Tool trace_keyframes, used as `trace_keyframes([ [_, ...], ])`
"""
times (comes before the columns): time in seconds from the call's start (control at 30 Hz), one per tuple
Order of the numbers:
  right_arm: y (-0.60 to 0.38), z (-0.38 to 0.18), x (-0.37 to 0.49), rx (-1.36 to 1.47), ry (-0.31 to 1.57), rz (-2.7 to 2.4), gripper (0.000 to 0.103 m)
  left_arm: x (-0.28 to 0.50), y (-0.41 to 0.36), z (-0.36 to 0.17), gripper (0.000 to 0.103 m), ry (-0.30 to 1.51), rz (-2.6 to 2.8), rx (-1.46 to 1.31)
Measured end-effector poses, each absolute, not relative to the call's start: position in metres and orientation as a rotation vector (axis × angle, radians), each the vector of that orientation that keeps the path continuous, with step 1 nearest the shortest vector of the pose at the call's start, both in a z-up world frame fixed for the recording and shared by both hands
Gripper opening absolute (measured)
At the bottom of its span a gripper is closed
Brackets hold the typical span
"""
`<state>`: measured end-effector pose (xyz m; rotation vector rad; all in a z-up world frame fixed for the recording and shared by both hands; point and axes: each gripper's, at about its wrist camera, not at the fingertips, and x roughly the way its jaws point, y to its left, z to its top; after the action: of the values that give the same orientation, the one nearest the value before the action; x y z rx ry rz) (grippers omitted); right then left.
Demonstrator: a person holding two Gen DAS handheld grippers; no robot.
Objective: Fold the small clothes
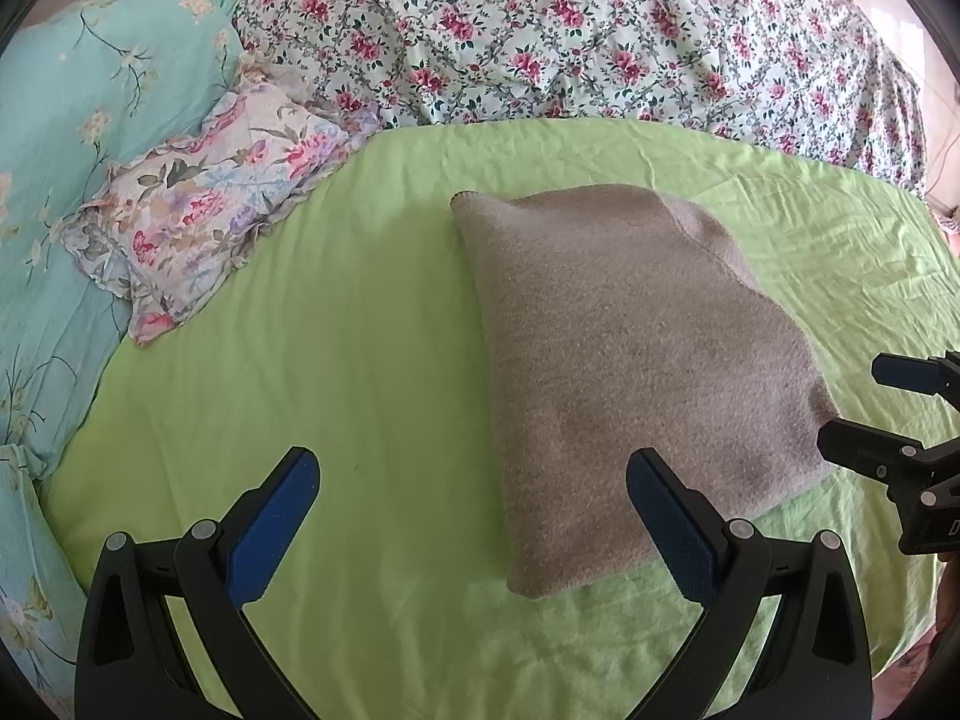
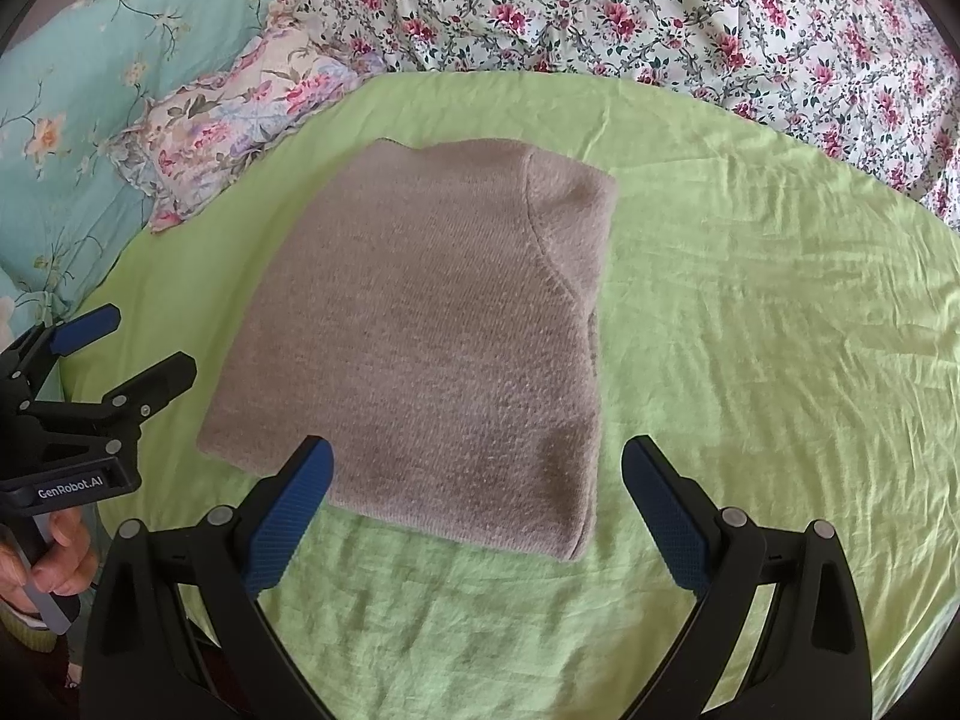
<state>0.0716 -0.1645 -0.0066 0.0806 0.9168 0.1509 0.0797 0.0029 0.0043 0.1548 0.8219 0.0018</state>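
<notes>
A grey-brown knitted garment (image 1: 624, 354) (image 2: 432, 324) lies folded into a compact block on the light green sheet (image 1: 336, 324) (image 2: 750, 312). My left gripper (image 1: 474, 468) hovers open over the sheet at the garment's near-left corner, holding nothing. My right gripper (image 2: 477, 456) is open above the garment's near edge, empty too. The right gripper (image 1: 852, 408) shows at the right edge of the left wrist view, beside the garment. The left gripper (image 2: 144, 342) shows at the left of the right wrist view, with a hand (image 2: 54, 552) on its handle.
A small floral pillow (image 1: 210, 204) (image 2: 234, 120) lies at the back left. A turquoise quilt (image 1: 66, 138) (image 2: 78, 96) runs along the left. A flowered duvet (image 1: 570, 30) (image 2: 660, 6) is bunched across the back. Wrinkled green sheet stretches to the right.
</notes>
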Motion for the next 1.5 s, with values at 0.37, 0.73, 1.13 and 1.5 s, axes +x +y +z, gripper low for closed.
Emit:
trace_keyframes([
  [0.37, -0.1652, -0.0052, 0.0731, 0.08, 0.916, 0.15, 0.097, 0.0814, 0.0015, 0.0053, 0.102, 0.824, -0.001, 0.153],
  [0.73, -0.1659, -0.0046, 0.0742, 0.081, 0.915, 0.151, 0.097, 0.0826, 0.0003, 0.0054, 0.102, 0.825, 0.003, 0.156],
  [1.13, -0.1676, -0.0034, 0.0765, 0.077, 0.915, 0.15, 0.097, 0.0859, -0.0023, 0.0061, 0.102, 0.823, 0.0, 0.162],
  [1.5, -0.1692, -0.0027, 0.078, 0.075, 0.915, 0.15, 0.097, 0.0874, -0.0041, 0.0067, 0.102, 0.827, -0.003, 0.168],
])
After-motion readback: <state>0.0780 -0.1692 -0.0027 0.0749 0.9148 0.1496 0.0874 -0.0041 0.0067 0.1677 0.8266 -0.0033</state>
